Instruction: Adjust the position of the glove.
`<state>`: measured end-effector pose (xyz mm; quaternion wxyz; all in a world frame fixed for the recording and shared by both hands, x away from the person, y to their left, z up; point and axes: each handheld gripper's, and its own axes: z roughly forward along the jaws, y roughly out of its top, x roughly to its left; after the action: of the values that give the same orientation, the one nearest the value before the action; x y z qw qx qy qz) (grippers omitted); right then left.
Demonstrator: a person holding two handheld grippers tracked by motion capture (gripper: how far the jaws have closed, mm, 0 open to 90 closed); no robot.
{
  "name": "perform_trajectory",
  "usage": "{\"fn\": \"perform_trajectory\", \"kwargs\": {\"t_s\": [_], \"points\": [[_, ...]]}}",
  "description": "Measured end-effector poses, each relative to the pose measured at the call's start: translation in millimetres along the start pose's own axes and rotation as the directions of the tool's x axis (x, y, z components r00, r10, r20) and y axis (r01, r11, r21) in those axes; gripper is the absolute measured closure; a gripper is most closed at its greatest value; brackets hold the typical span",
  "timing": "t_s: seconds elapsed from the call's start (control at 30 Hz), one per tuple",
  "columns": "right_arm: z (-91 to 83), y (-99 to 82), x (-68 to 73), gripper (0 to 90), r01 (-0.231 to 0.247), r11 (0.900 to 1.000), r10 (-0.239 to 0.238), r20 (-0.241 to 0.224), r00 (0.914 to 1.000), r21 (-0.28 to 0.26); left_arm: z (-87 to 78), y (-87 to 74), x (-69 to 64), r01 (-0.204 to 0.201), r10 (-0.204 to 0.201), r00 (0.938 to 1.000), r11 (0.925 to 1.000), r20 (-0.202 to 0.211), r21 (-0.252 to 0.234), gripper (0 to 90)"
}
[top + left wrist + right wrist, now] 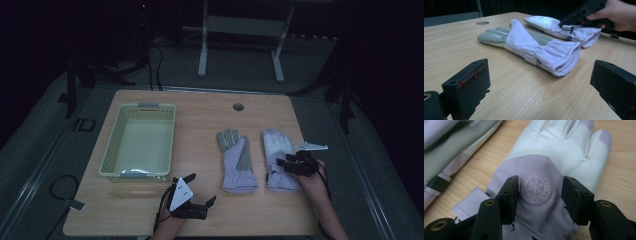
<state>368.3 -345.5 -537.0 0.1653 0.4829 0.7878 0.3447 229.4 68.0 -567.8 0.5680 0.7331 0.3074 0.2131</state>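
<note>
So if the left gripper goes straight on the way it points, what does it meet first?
Probably the cuff of the nearer glove, which lies on the table ahead of the open left gripper. Bare wood lies between them; the depth is hard to judge.

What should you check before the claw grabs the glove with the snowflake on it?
1. Right claw open: ok, its two black jaws stand apart.
2. Right claw over the snowflake glove: ok, one jaw on each side of the round badge.
3. Glove lying flat on the table: ok.
4. Other glove out of the way: ok, it lies apart, beside it.
5. Left claw out of the way: ok, open, near the table's front edge.
6. Basket ready: ok, nothing in it that I can see.
</note>
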Motion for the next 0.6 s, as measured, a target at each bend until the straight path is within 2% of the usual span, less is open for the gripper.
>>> {"fn": "perform_trajectory", "kwargs": {"t_s": [0.07, 0.1, 0.13, 0.23, 0.37, 0.47, 0.53, 0.6], "points": [[1.1, -4.4, -1.0, 53.8, -0.014, 0.9996, 0.014, -0.012, 0.9998, -0.025, 0.0, 0.0, 0.3, 0.0, 0.0, 1.0, 1.0, -0.001, 0.0, 2.5], [1.5, -6.9, 0.0, 60.1, -0.011, 0.9993, 0.01, -0.017, 0.9998, -0.035, 0.0, 0.0, 0.4, 0.001, -0.001, 1.0, 1.0, -0.001, 0.0, 2.5], [1.6, -7.6, 1.2, 61.8, 0.0, 0.9994, -0.001, -0.019, 0.9998, -0.036, 0.1, 0.0, 0.4, 0.002, -0.002, 1.0, 1.0, -0.001, 0.0, 2.5], [2.7, -4.6, 8.3, 66.7, 0.037, 0.9993, -0.037, 0.016, 0.9992, -0.007, 0.2, 0.1, 0.3, 0.001, -0.001, 1.0, 1.0, -0.003, 0.002, 2.5], [2.4, -3.5, 13.5, 75.7, 0.034, 0.9994, -0.034, 0.036, 0.9988, 0.008, 0.3, 0.2, -0.1, 0.001, 0.0, 1.0, 1.0, -0.006, 0.003, 2.5], [0.5, -0.8, 16.2, 78.5, 0.03, 0.9994, -0.03, 0.047, 0.9984, 0.019, 0.3, 0.1, 0.3, 0.003, -0.003, 1.0, 1.0, -0.006, 0.002, 2.5], [-3.5, 1.0, 15.3, 79.1, -0.003, 1.0, 0.002, 0.049, 0.9988, 0.005, 0.2, 0.1, 0.6, 0.005, -0.005, 1.0, 1.0, -0.006, 0.001, 2.5], [-8.6, 3.4, 15.8, 79.6, 0.002, 1.0, -0.002, 0.055, 0.9985, 0.005, 0.2, 0.1, 0.6, 0.006, -0.006, 1.0, 1.0, -0.006, 0.002, 2.5]]}}
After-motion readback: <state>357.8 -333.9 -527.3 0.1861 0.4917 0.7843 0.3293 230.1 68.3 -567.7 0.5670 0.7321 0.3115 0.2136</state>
